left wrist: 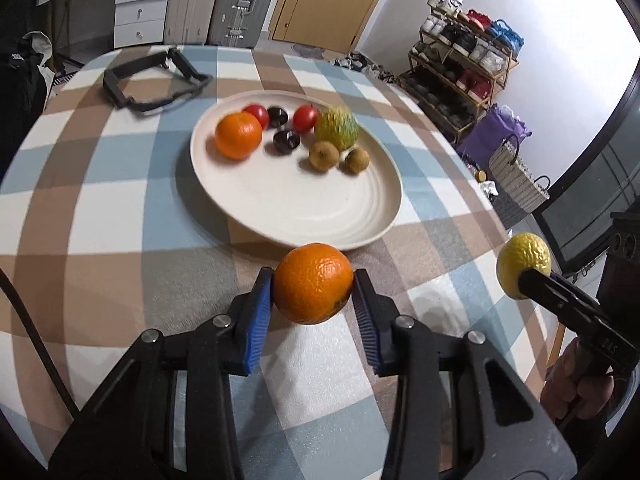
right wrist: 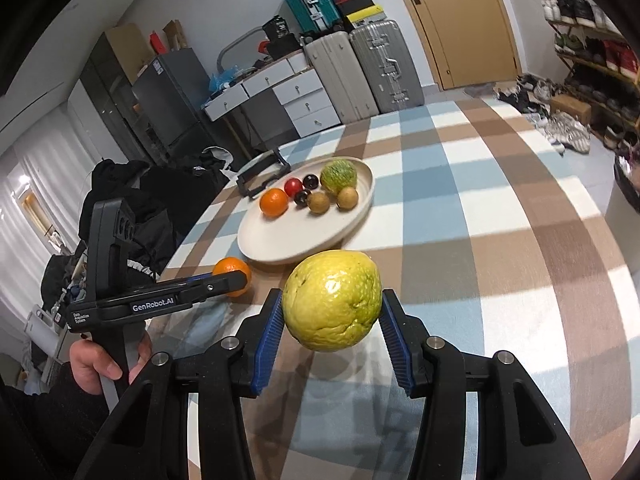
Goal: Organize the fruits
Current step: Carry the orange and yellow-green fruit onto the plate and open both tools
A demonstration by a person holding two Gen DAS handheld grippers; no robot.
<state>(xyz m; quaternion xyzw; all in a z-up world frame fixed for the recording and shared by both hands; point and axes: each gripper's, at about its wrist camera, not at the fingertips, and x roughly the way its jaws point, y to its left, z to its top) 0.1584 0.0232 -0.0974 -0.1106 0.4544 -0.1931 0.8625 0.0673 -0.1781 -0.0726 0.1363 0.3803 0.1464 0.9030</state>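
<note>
My left gripper [left wrist: 313, 282] is shut on an orange [left wrist: 313, 283] and holds it above the checkered cloth, just short of the near rim of the white plate [left wrist: 288, 208]. My right gripper [right wrist: 330, 312] is shut on a yellow-green guava-like fruit [right wrist: 332, 300], held above the table to the right of the left gripper. The plate [right wrist: 280, 240] holds another orange [left wrist: 238, 135], two red tomatoes [left wrist: 305, 118], two dark plums [left wrist: 286, 140], a green scaly fruit [left wrist: 336, 128] and two brown kiwis [left wrist: 324, 155]. The held orange [right wrist: 232, 276] also shows in the right wrist view.
A black frame-like holder [left wrist: 152, 80] lies on the table beyond the plate at the far left. The table edge curves near on the left and right. Suitcases, drawers and a shoe rack stand beyond the table.
</note>
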